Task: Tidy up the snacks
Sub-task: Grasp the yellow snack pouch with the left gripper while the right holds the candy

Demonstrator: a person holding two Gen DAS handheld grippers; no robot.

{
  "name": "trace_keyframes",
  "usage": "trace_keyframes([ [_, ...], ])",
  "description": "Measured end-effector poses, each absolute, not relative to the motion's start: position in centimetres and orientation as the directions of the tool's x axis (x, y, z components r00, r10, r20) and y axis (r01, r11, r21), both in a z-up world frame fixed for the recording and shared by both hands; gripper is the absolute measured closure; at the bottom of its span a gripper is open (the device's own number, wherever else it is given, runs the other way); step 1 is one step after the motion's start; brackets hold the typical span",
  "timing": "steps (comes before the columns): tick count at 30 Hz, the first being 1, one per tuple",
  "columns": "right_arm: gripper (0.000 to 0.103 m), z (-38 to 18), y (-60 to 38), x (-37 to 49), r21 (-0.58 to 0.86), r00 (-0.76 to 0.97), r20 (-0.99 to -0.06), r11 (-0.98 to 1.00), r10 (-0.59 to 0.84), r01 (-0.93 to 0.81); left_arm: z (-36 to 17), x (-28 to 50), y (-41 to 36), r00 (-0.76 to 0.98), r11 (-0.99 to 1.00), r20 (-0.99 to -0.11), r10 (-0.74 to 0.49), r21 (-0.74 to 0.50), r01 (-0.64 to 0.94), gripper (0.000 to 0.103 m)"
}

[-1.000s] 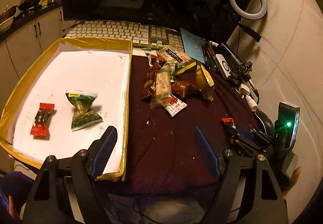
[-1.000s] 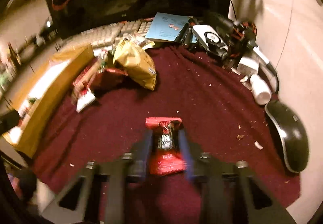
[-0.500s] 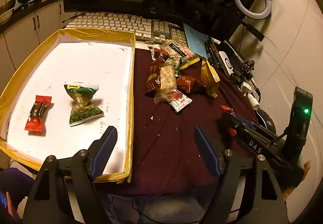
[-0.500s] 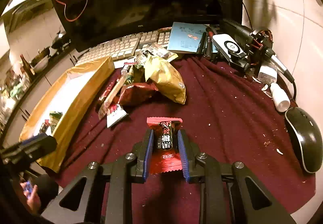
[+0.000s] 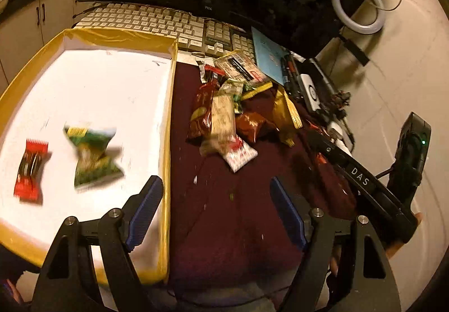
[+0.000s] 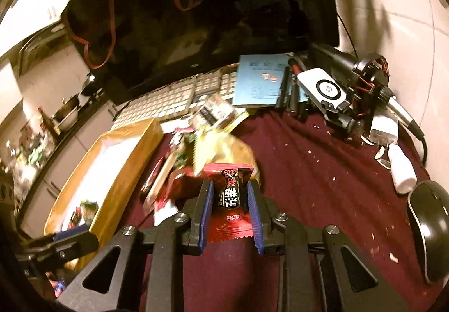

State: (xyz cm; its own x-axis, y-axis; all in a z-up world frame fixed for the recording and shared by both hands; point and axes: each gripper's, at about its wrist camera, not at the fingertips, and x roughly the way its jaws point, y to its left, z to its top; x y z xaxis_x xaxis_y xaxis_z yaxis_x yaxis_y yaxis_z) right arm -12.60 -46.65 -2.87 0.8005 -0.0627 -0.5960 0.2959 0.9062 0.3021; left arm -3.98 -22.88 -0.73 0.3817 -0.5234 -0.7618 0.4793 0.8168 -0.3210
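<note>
On the left of the worktop sits the tray (image 5: 118, 39), a shallow white box with yellow-taped walls, and it already holds a red candy (image 5: 31, 168) near its left edge and a green packet (image 5: 92, 154) just beside that. The left gripper (image 5: 216, 208) hangs over the tray's right wall with its jaws wide and nothing between them. Right of the tray, on the maroon cloth (image 5: 230, 227), lies the pile of snacks (image 5: 224, 121) not yet sorted, wrappers overlapping one another. Further right the right gripper (image 6: 230, 199) has its jaws narrowed onto a red wrapped candy (image 6: 231, 197), gripped across its dark middle and lifted clear of the cloth, with the pile just beyond it. The step in hand looks to be carrying this candy over to the tray. To do it well, the grip should keep to the firm centre and not the crinkly ends, the candy should pass above the tray's right wall rather than clip it, and the release should come low over bare white floor beside the matching red candy, away from the left gripper.
</note>
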Motion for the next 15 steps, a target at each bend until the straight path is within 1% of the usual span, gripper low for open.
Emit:
trace_keyframes([
  [2,0.078,-3.3,-47.3,-12.0,0.307,0.8,-0.596,0.9,-0.071,0.308,-0.8,-2.9,-24.0,0.377,0.838,-0.797,-0.471,-0.273,0.472,0.024],
  [4,0.078,-3.8,-47.9,-11.7,0.322,0.794,-0.604,0.889,-0.073,0.327,-0.4,-2.1,-24.7,0.384,0.853,-0.813,-0.439,-0.242,0.463,0.025],
  [6,0.078,-3.8,-48.4,-11.9,0.352,0.809,-0.586,0.881,-0.054,0.314,0.6,-1.9,-24.8,0.407,0.852,-0.799,-0.442,-0.232,0.469,0.025],
  [8,0.078,-3.8,-48.7,-12.2,0.369,0.819,-0.572,0.876,-0.049,0.31,1.8,-2.2,-24.9,0.449,0.866,-0.797,-0.404,-0.176,0.467,0.025],
  [10,0.078,-3.7,-48.8,-12.6,0.379,0.832,-0.553,0.872,-0.055,0.31,3.6,-3.0,-25.2,0.474,0.845,-0.757,-0.449,-0.188,0.5,0.025],
  [13,0.078,-3.3,-48.7,-13.6,0.376,0.847,-0.52,0.861,-0.111,0.344,4.9,-3.5,-27.8,0.49,0.805,-0.735,-0.469,-0.127,0.58,0.025],
  [15,0.078,-3.1,-49.1,-14.6,0.39,0.857,-0.49,0.839,-0.16,0.379,4.9,-2.8,-30.4,0.421,0.747,-0.734,-0.533,-0.176,0.641,0.025],
])
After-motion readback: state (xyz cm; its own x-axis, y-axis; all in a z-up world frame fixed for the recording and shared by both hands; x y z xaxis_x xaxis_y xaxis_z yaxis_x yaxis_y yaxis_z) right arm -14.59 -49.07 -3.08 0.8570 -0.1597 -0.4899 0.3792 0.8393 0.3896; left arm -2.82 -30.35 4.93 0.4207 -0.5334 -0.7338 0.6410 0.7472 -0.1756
